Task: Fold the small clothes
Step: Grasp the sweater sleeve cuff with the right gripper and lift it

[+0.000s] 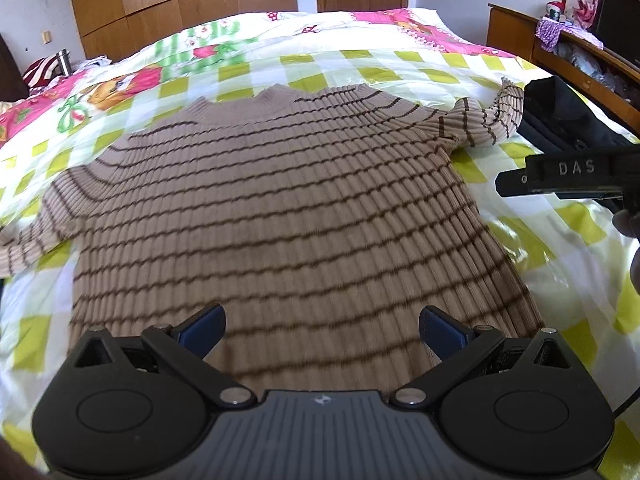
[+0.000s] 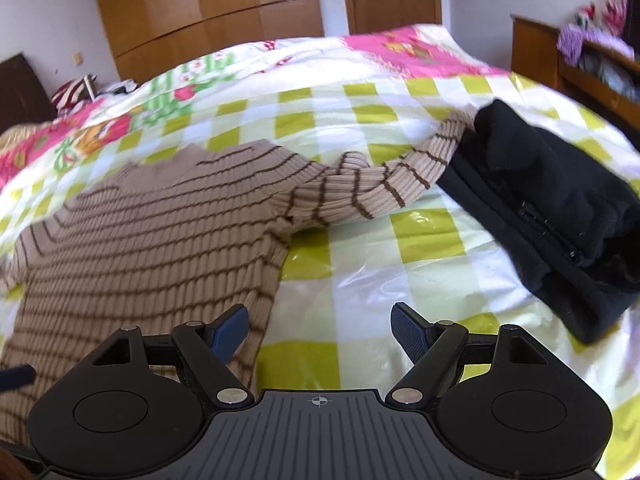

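Observation:
A tan ribbed sweater with thin brown stripes point(image 1: 280, 208) lies spread flat on the bed, collar at the far side, both sleeves stretched out. My left gripper point(image 1: 322, 328) hovers open above the sweater's near hem, nothing between its blue pads. My right gripper point(image 2: 320, 330) is open too, over the sweater's right edge point(image 2: 264, 280) and the bare bedcover; its left finger point(image 2: 230, 330) is above the knit. The right sleeve point(image 2: 384, 184) reaches toward a black garment. The right gripper's body point(image 1: 568, 176) shows at the right edge of the left wrist view.
A folded black garment point(image 2: 560, 216) lies on the bedcover at the right, touching the sleeve cuff. The bed carries a yellow-green checked sheet point(image 2: 400, 280) and a pink floral quilt point(image 1: 400, 24). Wooden shelves point(image 1: 560, 52) stand at the right; a wardrobe point(image 1: 180, 4) and door behind.

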The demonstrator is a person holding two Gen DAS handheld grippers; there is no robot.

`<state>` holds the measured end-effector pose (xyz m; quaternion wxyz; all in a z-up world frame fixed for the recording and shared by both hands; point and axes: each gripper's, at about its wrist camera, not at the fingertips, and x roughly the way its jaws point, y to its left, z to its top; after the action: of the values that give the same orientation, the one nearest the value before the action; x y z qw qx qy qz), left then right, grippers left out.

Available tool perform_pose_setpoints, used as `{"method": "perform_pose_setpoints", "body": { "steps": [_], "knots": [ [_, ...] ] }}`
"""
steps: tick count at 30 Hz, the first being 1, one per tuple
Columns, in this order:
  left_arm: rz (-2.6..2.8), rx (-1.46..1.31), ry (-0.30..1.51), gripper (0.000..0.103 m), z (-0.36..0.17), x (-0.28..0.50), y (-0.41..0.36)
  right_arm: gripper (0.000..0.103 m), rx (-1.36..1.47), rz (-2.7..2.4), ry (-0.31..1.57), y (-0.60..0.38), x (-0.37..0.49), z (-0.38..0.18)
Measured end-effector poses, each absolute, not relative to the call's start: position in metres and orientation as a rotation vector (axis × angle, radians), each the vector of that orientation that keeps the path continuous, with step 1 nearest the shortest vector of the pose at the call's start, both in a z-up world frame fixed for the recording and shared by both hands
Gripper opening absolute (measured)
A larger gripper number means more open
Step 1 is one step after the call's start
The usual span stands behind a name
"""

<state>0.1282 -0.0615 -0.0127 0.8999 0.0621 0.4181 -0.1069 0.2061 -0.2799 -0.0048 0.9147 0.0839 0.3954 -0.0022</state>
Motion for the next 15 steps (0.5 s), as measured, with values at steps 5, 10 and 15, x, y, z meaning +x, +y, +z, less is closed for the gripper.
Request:
{"method": "perform_pose_setpoints", "body": {
  "steps": [5, 10, 15],
  "knots": [
    [-0.251, 0.107, 0.839, 0.103, -0.013, 0.159, -0.071, 0.079, 0.239, -0.063, 0.766, -0.303, 0.244, -0.003],
    [-0.269, 0.076, 0.818, 0.103, -0.021, 0.185, -0.081, 0.080, 0.421, -0.121, 0.757, -0.333, 0.282, -0.015],
    [-0.281, 0.070, 0.803, 0.103, -0.032, 0.199, -0.090, 0.078, 0.578, -0.190, 0.749, -0.362, 0.303, -0.034]
  ]
}}
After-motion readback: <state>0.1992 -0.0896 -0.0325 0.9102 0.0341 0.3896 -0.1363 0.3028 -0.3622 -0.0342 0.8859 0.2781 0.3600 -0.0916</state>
